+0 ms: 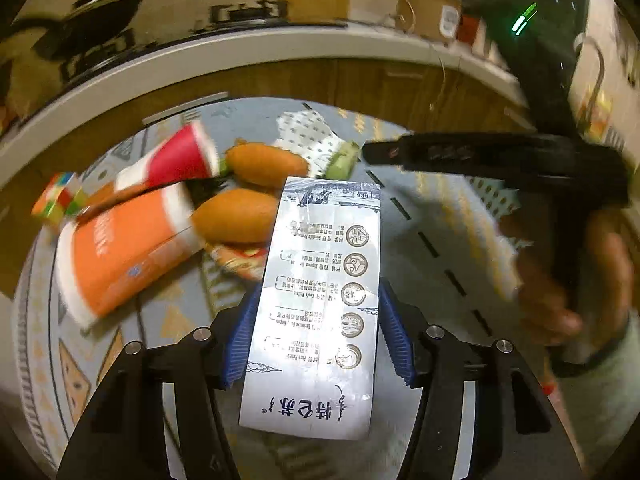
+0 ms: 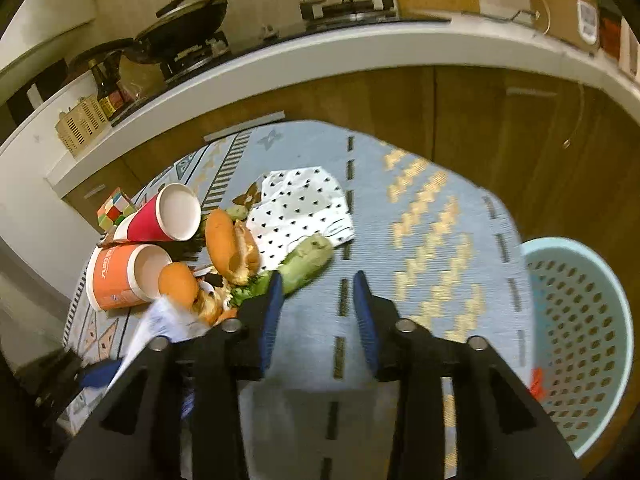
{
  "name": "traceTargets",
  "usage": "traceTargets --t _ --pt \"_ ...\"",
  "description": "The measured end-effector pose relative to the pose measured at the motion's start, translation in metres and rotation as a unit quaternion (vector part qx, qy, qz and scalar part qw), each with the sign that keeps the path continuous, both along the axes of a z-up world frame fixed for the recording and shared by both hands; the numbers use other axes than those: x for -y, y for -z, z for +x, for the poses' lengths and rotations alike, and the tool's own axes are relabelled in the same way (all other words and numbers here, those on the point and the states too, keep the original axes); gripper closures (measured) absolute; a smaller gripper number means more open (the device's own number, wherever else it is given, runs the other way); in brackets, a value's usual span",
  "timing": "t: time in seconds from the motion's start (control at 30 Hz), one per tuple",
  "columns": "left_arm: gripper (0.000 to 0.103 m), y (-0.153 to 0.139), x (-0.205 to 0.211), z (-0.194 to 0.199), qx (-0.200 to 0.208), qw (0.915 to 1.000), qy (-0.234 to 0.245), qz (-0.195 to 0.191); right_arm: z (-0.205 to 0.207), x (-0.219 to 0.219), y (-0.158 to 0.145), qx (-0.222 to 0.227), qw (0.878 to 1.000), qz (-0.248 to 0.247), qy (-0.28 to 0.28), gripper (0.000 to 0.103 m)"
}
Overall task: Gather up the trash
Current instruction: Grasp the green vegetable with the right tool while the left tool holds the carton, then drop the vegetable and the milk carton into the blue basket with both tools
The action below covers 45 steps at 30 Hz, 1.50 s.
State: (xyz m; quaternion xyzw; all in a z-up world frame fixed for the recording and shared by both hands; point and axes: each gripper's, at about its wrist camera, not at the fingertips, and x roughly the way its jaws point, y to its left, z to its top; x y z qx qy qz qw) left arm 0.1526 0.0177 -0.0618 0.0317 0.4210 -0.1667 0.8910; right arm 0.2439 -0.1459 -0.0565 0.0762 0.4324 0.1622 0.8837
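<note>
We note left gripper [image 1: 316,320] apparently clamped on the milk carton [image 1: 316,304] (long axis running away); basket [image 2: 580,344] lies far right, right gripper [image 2: 318,312] half-open, empty.

A flat white printed milk carton [image 1: 316,304] is seen clamped between the blue ribbed pads [image 1: 242,340] of the left gripper [image 1: 316,320]. Beyond it, an orange paper cup [image 1: 120,252], a red paper cup [image 1: 176,160] and two orange bread buns [image 1: 236,220] are spread on the blue patterned mat [image 1: 420,216]. The right gripper [image 1: 500,156] is seen at right, blurred, over a white dotted wrapper [image 1: 312,140].
</note>
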Motion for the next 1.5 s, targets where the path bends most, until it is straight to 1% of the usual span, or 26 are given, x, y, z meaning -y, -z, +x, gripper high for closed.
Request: traceTargets --t 0.03,0.17,0.23,0.3,0.33,0.37,0.4,0.47,0.53,0.6,0.67,0.83,1.0,1.27,1.5 --pt "0.049 -0.003 -0.009 -0.004 0.002 0.9999 -0.011 -0.010 0.003 -0.002 0.002 -0.004 1.000 0.005 0.001 0.059" --pt "0.050 -0.011 -0.038 -0.013 0.006 0.9981 -0.042 -0.046 0.020 -0.013 0.011 -0.028 0.999 0.025 0.011 0.059" --pt "0.050 -0.014 -0.046 -0.013 0.009 0.9975 -0.049 -0.050 0.028 -0.020 0.016 -0.040 0.999 0.024 0.021 0.059" --pt "0.050 -0.014 -0.051 -0.012 0.012 0.9970 -0.058 -0.050 0.034 -0.027 0.023 -0.051 0.998 0.013 0.031 0.059" --pt "0.050 -0.014 -0.055 -0.012 0.012 0.9965 -0.061 -0.056 0.034 -0.029 0.024 -0.048 0.998 0.009 0.036 0.059" --pt "0.050 -0.014 -0.057 -0.012 0.012 0.9963 -0.062 -0.059 0.034 -0.031 0.023 -0.045 0.998 0.005 0.038 0.062" --pt "0.050 -0.014 -0.059 -0.012 0.012 0.9960 -0.063 -0.062 0.034 -0.032 0.023 -0.045 0.998 0.003 0.040 0.071" --pt "0.050 -0.013 -0.059 -0.014 0.014 0.9959 -0.064 -0.062 0.033 -0.030 0.025 -0.046 0.998 0.006 0.044 0.075" --pt "0.050 -0.013 -0.058 -0.016 0.015 0.9957 -0.063 -0.066 0.030 -0.023 0.026 -0.047 0.997 0.023 0.049 0.078" --pt "0.050 -0.013 -0.057 -0.018 0.017 0.9955 -0.062 -0.070 0.023 -0.015 0.021 -0.038 0.997 0.030 0.055 0.080" --pt "0.050 -0.015 -0.053 -0.018 0.020 0.9955 -0.060 -0.070 0.017 -0.009 0.015 -0.028 0.997 0.030 0.059 0.083" --pt "0.050 -0.022 -0.041 -0.018 0.029 0.9958 -0.049 -0.072 -0.001 0.007 -0.005 0.011 0.997 0.006 0.070 0.084" --pt "0.050 -0.030 -0.024 -0.018 0.040 0.9959 -0.036 -0.073 -0.017 0.027 -0.023 0.036 0.996 0.011 0.075 0.084" --pt "0.050 -0.047 0.016 -0.010 0.060 0.9954 -0.007 -0.074 -0.044 0.065 -0.056 0.085 0.991 0.007 0.100 0.084" --pt "0.050 -0.056 0.058 0.000 0.065 0.9946 0.016 -0.080 -0.062 0.110 -0.070 0.105 0.985 0.006 0.137 0.084"
